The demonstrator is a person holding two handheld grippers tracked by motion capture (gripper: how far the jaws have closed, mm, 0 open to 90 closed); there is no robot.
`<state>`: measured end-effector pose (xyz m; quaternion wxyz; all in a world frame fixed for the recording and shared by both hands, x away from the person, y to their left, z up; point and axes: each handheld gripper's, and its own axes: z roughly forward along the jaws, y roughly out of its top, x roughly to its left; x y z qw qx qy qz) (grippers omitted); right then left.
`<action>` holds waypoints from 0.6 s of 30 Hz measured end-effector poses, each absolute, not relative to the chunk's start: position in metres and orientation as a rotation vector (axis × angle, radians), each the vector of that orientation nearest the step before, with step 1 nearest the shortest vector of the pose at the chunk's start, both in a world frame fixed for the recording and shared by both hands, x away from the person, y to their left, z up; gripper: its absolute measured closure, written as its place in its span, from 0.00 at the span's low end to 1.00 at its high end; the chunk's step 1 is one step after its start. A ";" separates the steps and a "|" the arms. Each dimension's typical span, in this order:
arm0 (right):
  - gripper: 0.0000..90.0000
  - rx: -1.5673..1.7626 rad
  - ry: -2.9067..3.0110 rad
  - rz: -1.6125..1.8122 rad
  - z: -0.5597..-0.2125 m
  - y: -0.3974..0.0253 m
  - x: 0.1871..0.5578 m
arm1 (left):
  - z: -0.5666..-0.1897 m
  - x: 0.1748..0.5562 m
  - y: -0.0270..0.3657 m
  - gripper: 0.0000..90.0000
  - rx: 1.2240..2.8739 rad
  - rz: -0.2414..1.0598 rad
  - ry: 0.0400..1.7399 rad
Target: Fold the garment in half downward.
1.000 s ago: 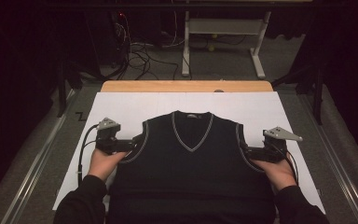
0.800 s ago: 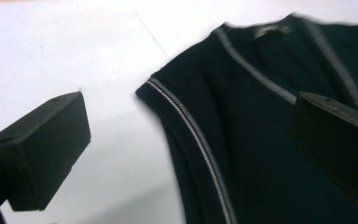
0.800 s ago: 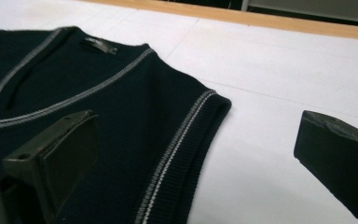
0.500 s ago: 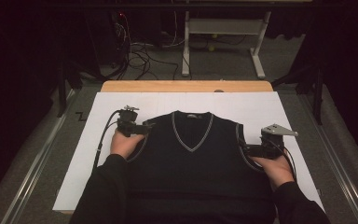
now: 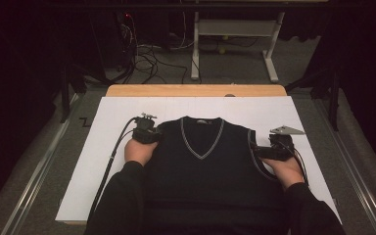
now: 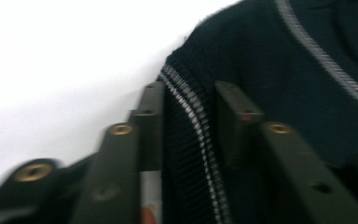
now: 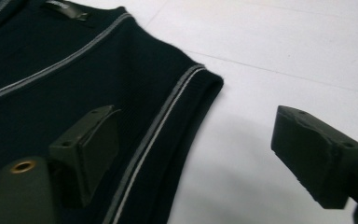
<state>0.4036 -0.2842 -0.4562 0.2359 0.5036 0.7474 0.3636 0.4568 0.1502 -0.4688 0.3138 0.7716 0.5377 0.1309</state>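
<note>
A black sleeveless V-neck vest [image 5: 205, 166] with grey trim lies flat on a white sheet [image 5: 274, 112]. My left gripper [image 5: 149, 133] is at the vest's left shoulder. In the left gripper view its jaws [image 6: 189, 91] stand open on either side of the striped armhole trim of the vest [image 6: 270, 56], not pinching it. My right gripper [image 5: 259, 152] is at the right armhole. In the right gripper view it [image 7: 193, 116] is wide open, one jaw over the vest [image 7: 51, 60], the other over the bare sheet [image 7: 284, 56].
The sheet covers a wooden table [image 5: 196, 90] whose far edge shows. Beyond it stand a white desk frame [image 5: 235, 29] and loose floor cables [image 5: 147, 54]. Metal rails [image 5: 34, 171] run along both sides. The person's dark sleeves cover the vest's lower corners.
The left gripper has moved forward and inward from the left armhole to the shoulder. The right gripper has shifted slightly inward over the right armhole edge.
</note>
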 end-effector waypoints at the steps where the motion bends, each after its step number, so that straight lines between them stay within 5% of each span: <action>1: 0.24 1.403 2.063 0.983 -0.457 -0.283 0.410 | -0.468 0.456 0.150 0.75 2.031 0.337 1.416; 11: 0.39 1.500 2.101 0.872 -0.467 -0.263 0.450 | -0.459 0.444 0.151 0.77 1.964 0.338 1.369; 12: 0.59 1.452 2.116 0.842 -0.467 -0.257 0.451 | -0.458 0.442 0.151 0.77 1.961 0.345 1.358; 13: 0.59 1.452 2.116 0.842 -0.467 -0.257 0.451 | -0.458 0.442 0.151 0.77 1.961 0.345 1.358; 16: 0.82 1.426 2.157 0.845 -0.464 -0.248 0.449 | -0.455 0.438 0.150 0.77 1.950 0.343 1.341; 18: 0.87 1.406 2.168 0.837 -0.464 -0.244 0.447 | -0.453 0.437 0.150 0.77 1.958 0.351 1.330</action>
